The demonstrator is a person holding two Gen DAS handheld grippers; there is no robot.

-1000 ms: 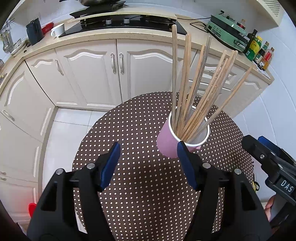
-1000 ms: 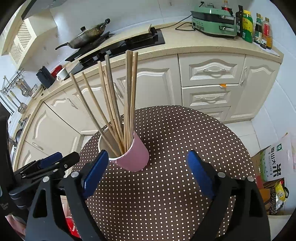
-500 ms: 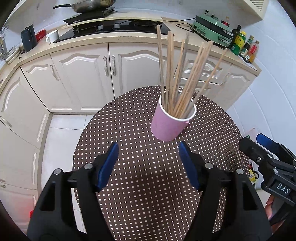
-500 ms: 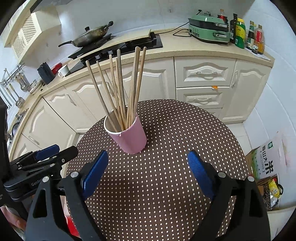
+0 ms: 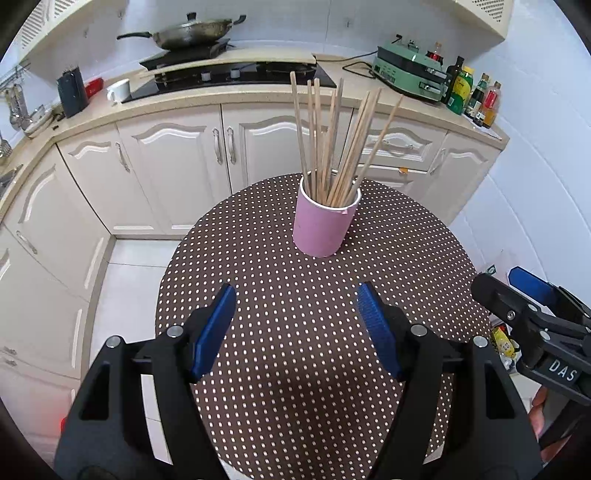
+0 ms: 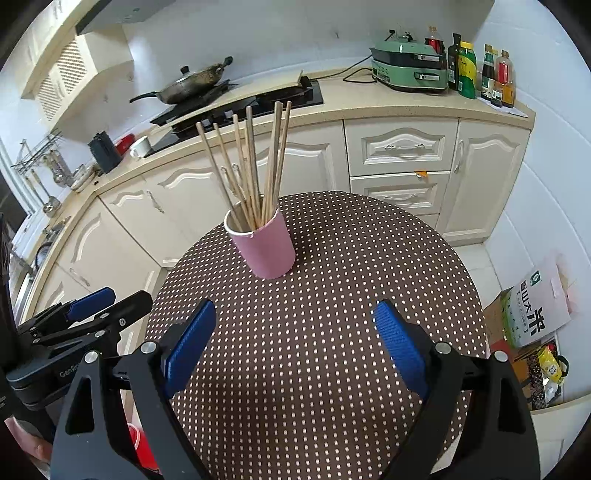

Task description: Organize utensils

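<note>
left wrist view, pink cup (image 5: 325, 229) of chopsticks (image 5: 332, 147) upright, well beyond left hand-held gripper (image 5: 297, 328), jaws just widened, empty

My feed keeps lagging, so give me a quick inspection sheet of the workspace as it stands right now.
Surface: round dotted table, bare apart from the cup.
Job's things: pink cup upright, chopsticks standing in it.
Clutter: nothing seen on the table.
Grippers: left gripper and right gripper open, both empty and short of the cup; the left's fingers have just been opening.
Cables: black cord on the counter.
Surroundings: wok, bottles, cabinets.
</note>
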